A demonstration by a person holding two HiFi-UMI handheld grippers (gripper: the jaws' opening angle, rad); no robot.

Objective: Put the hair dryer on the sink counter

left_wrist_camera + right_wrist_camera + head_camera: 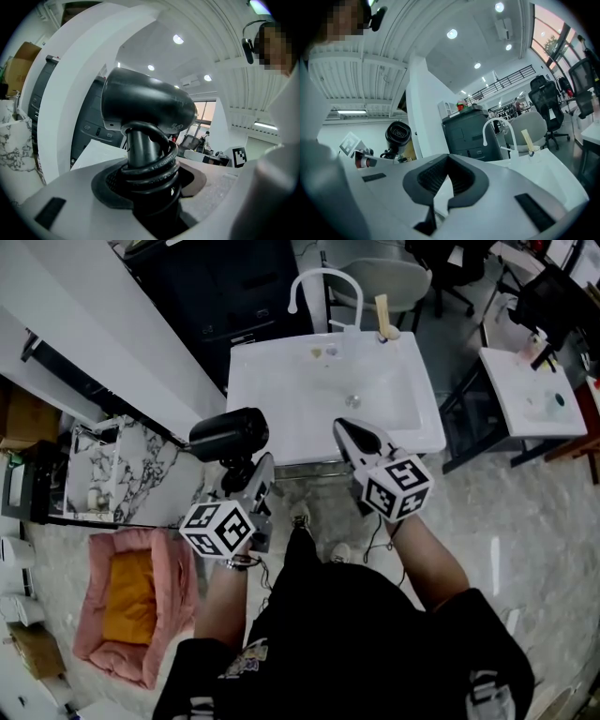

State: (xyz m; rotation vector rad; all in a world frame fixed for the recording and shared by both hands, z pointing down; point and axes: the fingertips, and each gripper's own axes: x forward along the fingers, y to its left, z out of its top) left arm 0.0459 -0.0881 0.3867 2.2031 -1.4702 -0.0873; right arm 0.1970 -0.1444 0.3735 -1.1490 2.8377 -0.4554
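Note:
A black hair dryer (230, 434) stands upright with its handle between the jaws of my left gripper (246, 474), in the air just left of the white sink (281, 362). In the left gripper view the hair dryer (145, 105) fills the middle, its cord coiled round the handle where my left gripper (150, 180) is shut on it. My right gripper (352, 432) hangs over the sink's front edge, shut and empty. In the right gripper view the hair dryer (397, 133) shows at the left, beyond my right gripper (440, 187).
A white faucet (323, 282) and a cup with a wooden stick (384, 322) stand at the sink's back. A black cabinet (225, 287) is behind it. A marble-patterned rack (112, 465) and a pink pet bed (131, 606) lie left, a white table (530, 390) right.

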